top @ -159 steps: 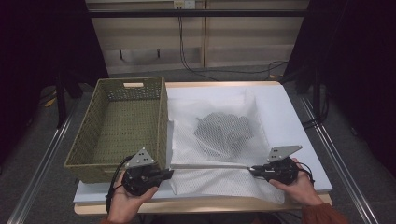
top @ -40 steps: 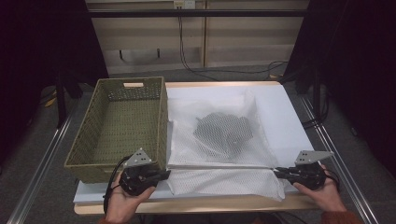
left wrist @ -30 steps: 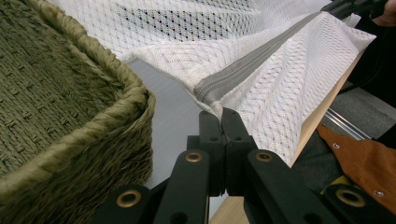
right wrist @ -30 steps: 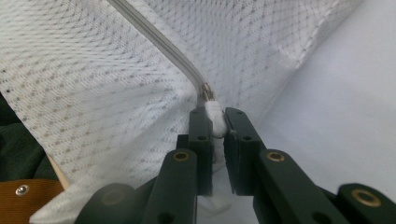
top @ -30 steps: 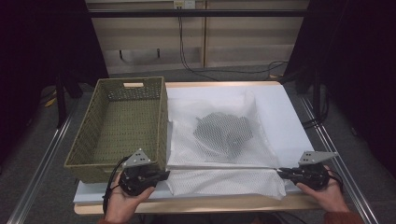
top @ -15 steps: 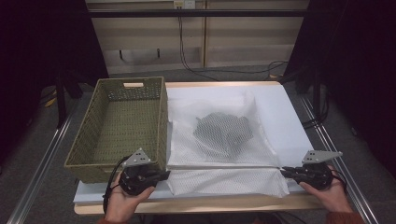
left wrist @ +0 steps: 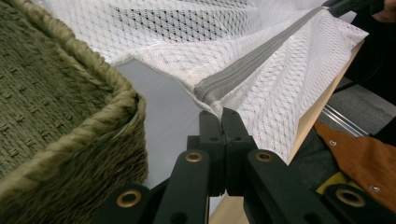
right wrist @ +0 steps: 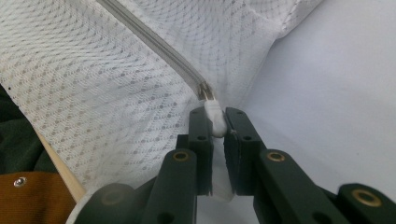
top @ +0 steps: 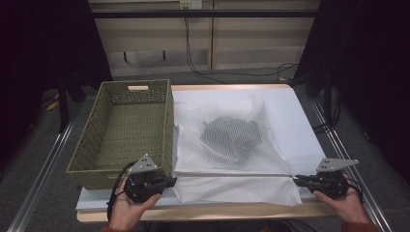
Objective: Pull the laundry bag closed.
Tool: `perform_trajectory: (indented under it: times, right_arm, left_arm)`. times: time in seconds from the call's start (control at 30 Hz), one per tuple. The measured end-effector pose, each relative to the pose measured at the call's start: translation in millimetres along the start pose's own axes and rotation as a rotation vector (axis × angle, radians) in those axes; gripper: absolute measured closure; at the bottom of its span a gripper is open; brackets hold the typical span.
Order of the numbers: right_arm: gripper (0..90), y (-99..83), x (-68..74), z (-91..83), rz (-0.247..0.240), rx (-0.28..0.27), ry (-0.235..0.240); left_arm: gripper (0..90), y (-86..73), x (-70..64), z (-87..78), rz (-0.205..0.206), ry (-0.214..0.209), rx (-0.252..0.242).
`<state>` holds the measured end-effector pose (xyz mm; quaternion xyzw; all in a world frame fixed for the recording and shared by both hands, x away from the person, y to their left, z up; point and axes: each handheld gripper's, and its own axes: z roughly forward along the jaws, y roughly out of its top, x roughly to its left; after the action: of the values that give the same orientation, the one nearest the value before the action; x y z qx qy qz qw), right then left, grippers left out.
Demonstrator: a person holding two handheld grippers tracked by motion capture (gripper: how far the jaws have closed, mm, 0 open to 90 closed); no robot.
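At the near edge of the table [top: 203,211], the left gripper [top: 167,182] has its jaws pressed together on the corner of the white mesh laundry bag [top: 232,188], right at the zipper [left wrist: 252,70] end, just beside the near corner of the wicker basket [top: 121,135]. Over on the other side, the right gripper [top: 300,180] is clamped on the white zipper pull tab [right wrist: 214,119], jaws nearly closed around it, close to the table's right edge. The zipper runs taut and straight between the two. Farther back, the bag spreads flat with a dark bundle [top: 232,137] inside it, and open white tabletop lies right of the bag and behind it.
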<state>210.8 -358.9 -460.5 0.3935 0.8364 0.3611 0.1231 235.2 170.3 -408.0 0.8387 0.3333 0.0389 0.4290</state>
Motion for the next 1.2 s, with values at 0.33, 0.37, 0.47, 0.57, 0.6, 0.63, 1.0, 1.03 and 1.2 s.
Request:
perform_trajectory:
  times: [0.33,0.37,0.47,0.57,0.6,0.63,1.0,1.03,1.2]
  right_arm:
    - [82.5,0.9,5.6,1.0,-0.032,0.003,-0.031]
    - [82.5,0.8,5.6,2.5,-0.037,0.005,-0.034]
    - [82.6,0.6,6.1,6.8,-0.035,0.019,-0.036]
    - [82.7,0.2,5.7,7.5,-0.03,0.015,-0.03]
    - [82.6,-0.1,5.5,8.4,-0.028,0.016,-0.027]
    - [82.6,-0.1,5.2,9.5,-0.032,0.015,-0.024]
    - [82.5,0.8,6.1,17.7,-0.037,0.025,-0.013]
    - [82.4,0.6,6.6,17.8,-0.035,0.024,-0.016]
    - [81.1,-2.8,5.0,18.2,-0.006,-0.003,-0.012]
  left_arm:
    - [89.4,-6.8,-0.8,2.3,0.009,0.02,0.018]
    - [89.4,-7.5,-0.3,3.8,0.019,0.023,0.03]
    - [89.3,-11.8,-2.2,10.4,0.023,0.025,0.046]
    - [89.1,-16.2,-2.9,15.6,0.023,0.011,0.062]
    - [89.1,-17.4,-2.5,17.6,0.029,0.007,0.072]
    - [89.0,-19.0,-3.0,20.0,0.024,0.008,0.072]
    - [87.2,-36.0,-4.4,43.9,0.032,0.042,0.166]
    - [86.4,-36.7,-3.8,45.1,0.032,0.039,0.169]
    - [79.6,-38.6,-3.6,50.0,0.053,0.06,0.191]
